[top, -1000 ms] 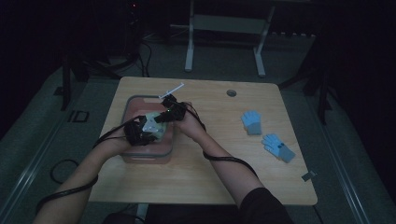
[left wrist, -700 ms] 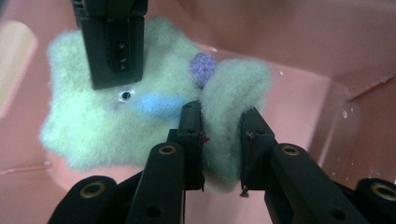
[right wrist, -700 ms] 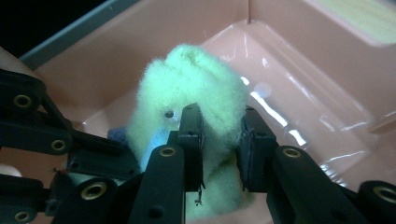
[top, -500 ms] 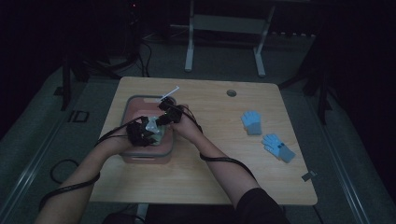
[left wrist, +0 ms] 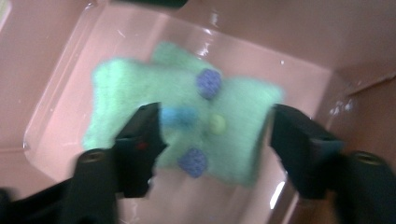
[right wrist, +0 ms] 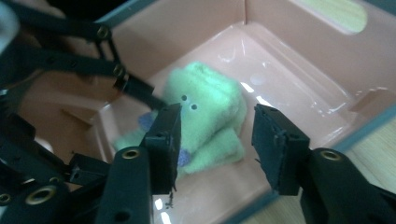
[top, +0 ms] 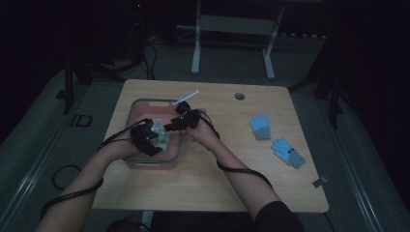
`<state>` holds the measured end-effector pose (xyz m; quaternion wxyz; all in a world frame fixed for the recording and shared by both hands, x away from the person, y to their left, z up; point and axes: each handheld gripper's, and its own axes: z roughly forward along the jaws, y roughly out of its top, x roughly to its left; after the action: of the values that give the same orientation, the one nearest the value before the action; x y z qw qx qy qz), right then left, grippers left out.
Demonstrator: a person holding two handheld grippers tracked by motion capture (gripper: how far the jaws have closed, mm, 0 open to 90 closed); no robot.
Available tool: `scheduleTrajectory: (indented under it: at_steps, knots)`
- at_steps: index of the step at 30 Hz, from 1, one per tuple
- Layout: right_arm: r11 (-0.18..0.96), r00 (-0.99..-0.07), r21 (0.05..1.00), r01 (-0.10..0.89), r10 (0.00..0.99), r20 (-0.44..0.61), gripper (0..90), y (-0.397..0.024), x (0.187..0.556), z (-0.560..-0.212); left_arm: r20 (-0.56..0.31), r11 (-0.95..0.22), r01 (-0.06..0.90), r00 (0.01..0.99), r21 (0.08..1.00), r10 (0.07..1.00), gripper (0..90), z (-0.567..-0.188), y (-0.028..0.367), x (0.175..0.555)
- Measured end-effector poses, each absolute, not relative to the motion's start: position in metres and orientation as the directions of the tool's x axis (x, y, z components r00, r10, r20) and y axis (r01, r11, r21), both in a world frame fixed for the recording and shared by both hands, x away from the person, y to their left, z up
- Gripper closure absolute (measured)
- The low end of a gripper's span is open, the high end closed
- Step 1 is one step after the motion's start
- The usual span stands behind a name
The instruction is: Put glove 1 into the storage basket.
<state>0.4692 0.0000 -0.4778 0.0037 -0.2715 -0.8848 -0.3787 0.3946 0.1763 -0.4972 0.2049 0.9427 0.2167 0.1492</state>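
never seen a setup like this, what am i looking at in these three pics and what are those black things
A person sits at a wooden table holding a hand-operated claw in each hand: the left claw and the right claw. One picture comes from a camera above the table; the other two come from cameras riding on the claws, looking along their black jaws. Both claws reach into a pink tub holding a green plush toy with blue spots. Both stand open around the toy; neither has closed on it. Two blue gloves lie to the right.
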Motion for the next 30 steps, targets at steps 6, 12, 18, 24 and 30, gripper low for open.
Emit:
scheduleTrajectory:
  at_steps: [6,12,18,24,30]
  knots:
    - [0.551,-0.858,0.694,0.463,0.475,0.195,40.3,-0.018,0.459,-0.466,0.182,-0.78,0.359,0.842,0.512,0.507,13.7,-0.487,0.174,0.392]
    - [0.521,-0.843,0.701,0.487,0.491,0.221,29.7,-0.04,0.453,-0.46,0.17,-0.732,0.339,0.835,0.591,0.523,5.0,-0.471,0.159,0.387]
    - [0.516,-0.85,0.709,0.481,0.473,0.233,22.6,-0.062,0.447,-0.461,0.147,-0.725,0.317,0.855,0.611,0.497,2.4,-0.466,0.138,0.382]
    - [0.503,-0.842,0.72,0.478,0.494,0.214,22.5,-0.084,0.445,-0.463,0.158,-0.721,0.283,0.864,0.633,0.478,2.4,-0.463,0.122,0.378]
    - [0.488,-0.836,0.742,0.46,0.519,0.177,22.4,-0.11,0.442,-0.46,0.136,-0.713,0.271,0.879,0.646,0.458,2.4,-0.463,0.107,0.375]
